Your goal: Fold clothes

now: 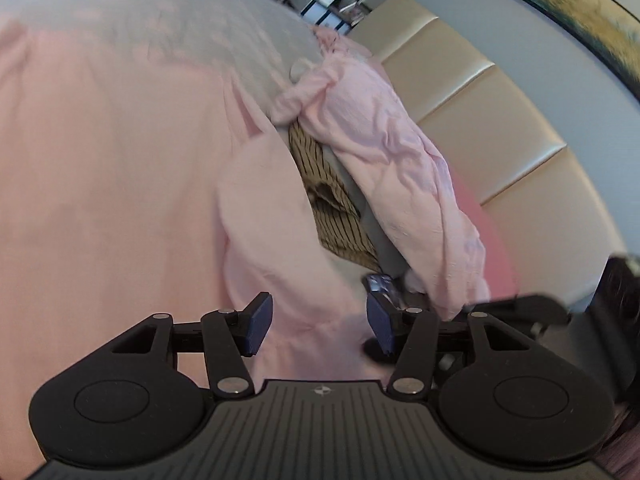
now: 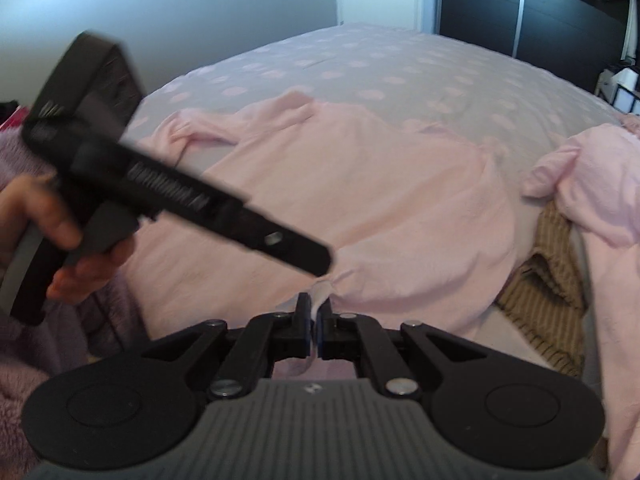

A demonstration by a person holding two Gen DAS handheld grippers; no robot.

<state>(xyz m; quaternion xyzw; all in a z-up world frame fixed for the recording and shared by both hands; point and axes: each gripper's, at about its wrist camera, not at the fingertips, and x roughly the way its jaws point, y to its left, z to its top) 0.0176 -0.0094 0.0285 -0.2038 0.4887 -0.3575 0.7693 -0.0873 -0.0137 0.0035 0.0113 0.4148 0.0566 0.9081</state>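
Note:
A pink long-sleeved top (image 2: 340, 184) lies spread flat on the bed, also filling the left wrist view (image 1: 100, 200). My right gripper (image 2: 315, 320) is shut on a pinched bit of its near edge. My left gripper (image 1: 320, 326) is open, its jaws standing apart just above the pink top near that same edge. In the right wrist view the left gripper's body (image 2: 180, 196) crosses the left side, blurred, held by a hand (image 2: 60, 236).
A crumpled pink garment (image 2: 600, 200) and a tan striped garment (image 2: 548, 280) lie at the right; both show in the left wrist view, pink (image 1: 392, 168), striped (image 1: 332, 208). The dotted bedspread (image 2: 400, 72) stretches beyond. A padded cream headboard (image 1: 500, 128) stands behind.

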